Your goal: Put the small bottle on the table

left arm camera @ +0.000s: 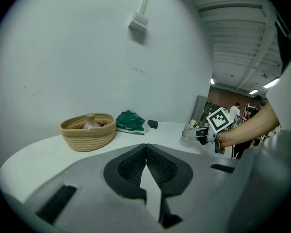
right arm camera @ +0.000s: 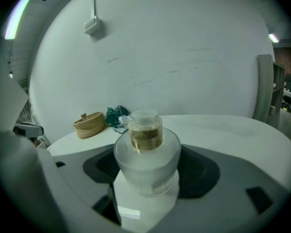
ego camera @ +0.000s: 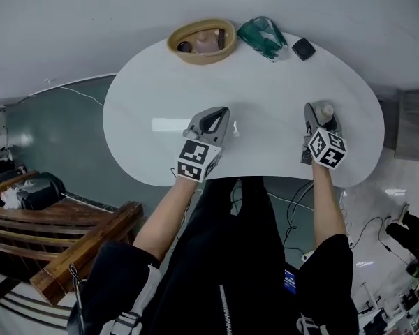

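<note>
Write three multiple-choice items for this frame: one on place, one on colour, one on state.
1. Where does the basket stand? A) far edge of the table B) floor C) chair
2. What colour is the bag beside it? A) red B) green C) yellow
3. The right hand-held gripper is: A) open, empty B) shut on the small bottle C) out of view
Answers: 1 A, it sits at the far rim; 2 B, plainly green; 3 B, its jaws clamp the frosted glass.
</note>
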The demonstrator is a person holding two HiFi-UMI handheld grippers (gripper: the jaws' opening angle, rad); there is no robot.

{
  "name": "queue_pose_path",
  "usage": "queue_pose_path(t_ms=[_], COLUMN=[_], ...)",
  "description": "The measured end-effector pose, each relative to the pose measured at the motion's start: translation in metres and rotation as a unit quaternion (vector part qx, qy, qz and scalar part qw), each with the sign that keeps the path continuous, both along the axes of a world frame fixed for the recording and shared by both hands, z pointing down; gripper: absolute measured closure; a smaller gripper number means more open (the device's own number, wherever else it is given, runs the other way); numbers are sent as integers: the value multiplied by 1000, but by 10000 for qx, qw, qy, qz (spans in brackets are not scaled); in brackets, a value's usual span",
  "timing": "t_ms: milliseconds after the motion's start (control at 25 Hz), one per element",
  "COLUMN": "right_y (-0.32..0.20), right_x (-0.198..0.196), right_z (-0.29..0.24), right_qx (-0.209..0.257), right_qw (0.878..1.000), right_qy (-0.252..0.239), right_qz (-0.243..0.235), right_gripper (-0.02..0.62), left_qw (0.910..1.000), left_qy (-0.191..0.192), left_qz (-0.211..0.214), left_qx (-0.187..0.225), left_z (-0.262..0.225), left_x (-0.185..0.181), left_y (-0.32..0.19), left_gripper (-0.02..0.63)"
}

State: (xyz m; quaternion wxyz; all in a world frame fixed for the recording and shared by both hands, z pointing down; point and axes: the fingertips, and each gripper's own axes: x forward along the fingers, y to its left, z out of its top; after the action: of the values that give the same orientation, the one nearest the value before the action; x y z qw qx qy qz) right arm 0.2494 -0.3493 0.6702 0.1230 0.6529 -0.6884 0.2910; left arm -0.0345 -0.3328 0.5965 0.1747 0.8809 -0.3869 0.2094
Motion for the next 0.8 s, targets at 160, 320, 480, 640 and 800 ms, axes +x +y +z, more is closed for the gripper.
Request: queue_pose_path(t_ms=[160, 320, 480, 640, 800], right_y=[-10, -20, -28, -31, -28], right_x=[1, 5, 8, 8, 4], right_z=[16, 26, 27, 28, 30], right_qx=[-140, -207, -166, -153, -193], right_qw=[9997, 9993, 9991, 9986, 9969], right_qy=[179, 296, 383, 490, 736], right_qz=[-76, -86, -59, -85, -189], right_gripper=[262, 262, 261, 261, 261], left_qw=[9999, 9995, 9993, 9992, 9993], left_qy=[-79, -138, -152, -144, -114], left_qz=[-113, -223, -289, -301, -284], left_qx=[-99, -165, -198, -210, -225], left_z=[7, 12, 13, 14, 16], left_x=[-10, -19, -25, -26, -24], left_y=[0, -2, -7, -12, -13], left_gripper=[606, 606, 606, 606, 606])
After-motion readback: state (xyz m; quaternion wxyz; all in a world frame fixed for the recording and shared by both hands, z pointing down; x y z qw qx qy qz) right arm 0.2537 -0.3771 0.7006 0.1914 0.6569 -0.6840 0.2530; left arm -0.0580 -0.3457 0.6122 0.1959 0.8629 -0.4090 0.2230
